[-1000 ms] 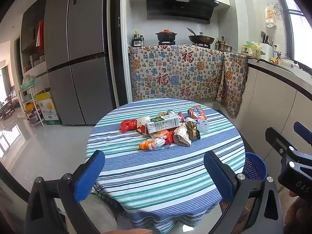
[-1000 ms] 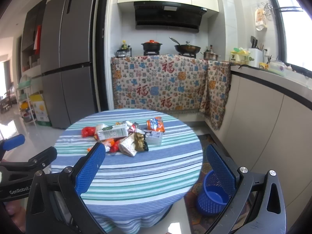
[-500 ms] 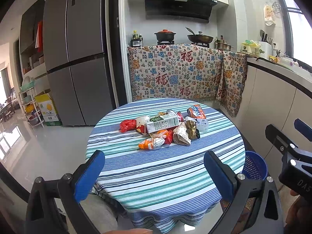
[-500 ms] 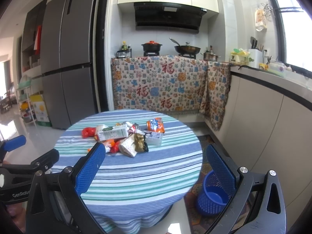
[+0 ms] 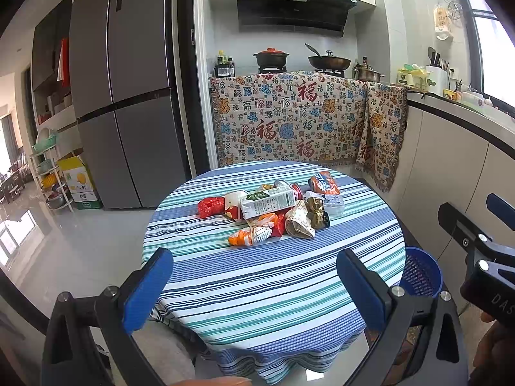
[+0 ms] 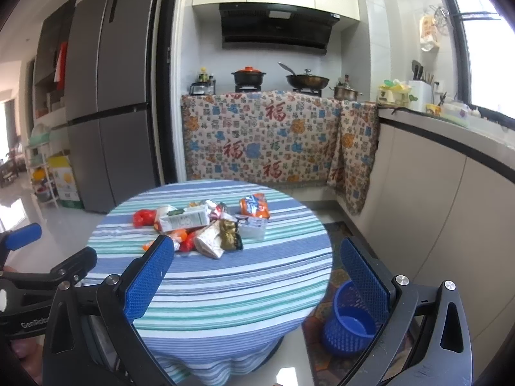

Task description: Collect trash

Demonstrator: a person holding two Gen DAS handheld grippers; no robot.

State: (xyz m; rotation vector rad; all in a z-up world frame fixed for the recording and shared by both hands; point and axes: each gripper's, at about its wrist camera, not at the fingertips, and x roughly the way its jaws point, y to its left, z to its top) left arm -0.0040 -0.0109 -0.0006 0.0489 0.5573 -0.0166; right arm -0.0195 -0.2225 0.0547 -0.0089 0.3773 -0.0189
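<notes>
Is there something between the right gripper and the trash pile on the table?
Nothing visible does. The right gripper is open, and only bare striped tablecloth lies between it and the trash pile.

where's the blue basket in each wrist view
Left wrist: blue basket at right, on the floor past the table's edge, partly hidden by it.
Right wrist: blue basket at lower right, behind the right finger.
Shared landmark: the milk carton in the trash pile.
</notes>
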